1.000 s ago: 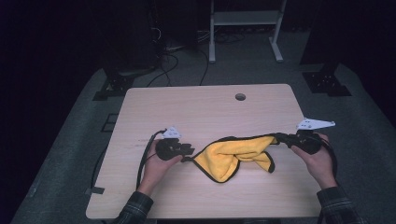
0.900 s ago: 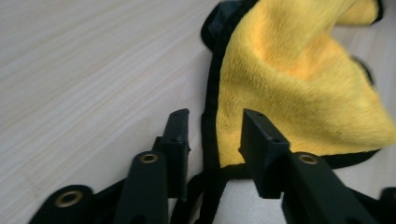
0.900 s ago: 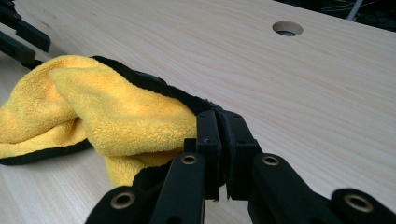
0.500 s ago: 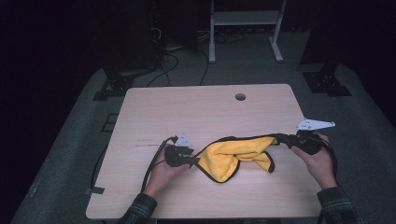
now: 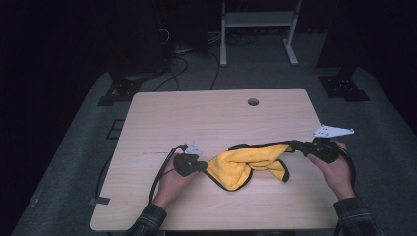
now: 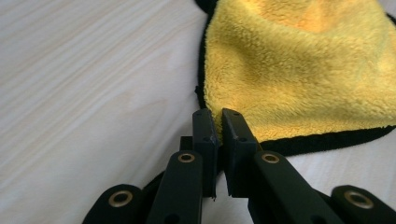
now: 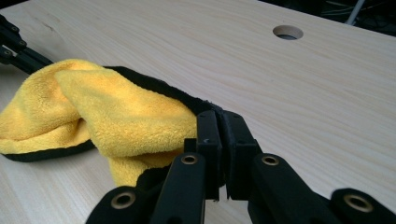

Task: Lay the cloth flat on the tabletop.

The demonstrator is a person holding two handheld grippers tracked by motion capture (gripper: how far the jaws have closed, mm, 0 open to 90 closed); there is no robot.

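I have a yellow cloth (image 5: pixel 246 164) with a black border lying bunched on the worktop (image 5: pixel 211 118), on my side of the round hole (image 5: pixel 253 102) in the wood and well apart from it. My left gripper (image 6: pixel 218 116) has just been closing, and its fingers (image 6: pixel 205 135) are now clenched on the cloth's black-edged corner, at the end of the cloth farther from the hole; in the left gripper view the yellow pile comes right into the narrow slit between them. My right gripper (image 7: pixel 218 119) is clamped on the opposite corner, the end lying nearer the hole, with the black hem caught between its fingers (image 7: pixel 208 135). Between my two grips the cloth is folded over itself; it seems to be partly lifted off the wood near my right side, though from above I cannot be sure. My left hand (image 5: pixel 172 179) and right hand (image 5: pixel 337 169) both sit at the near edge, below the hole.
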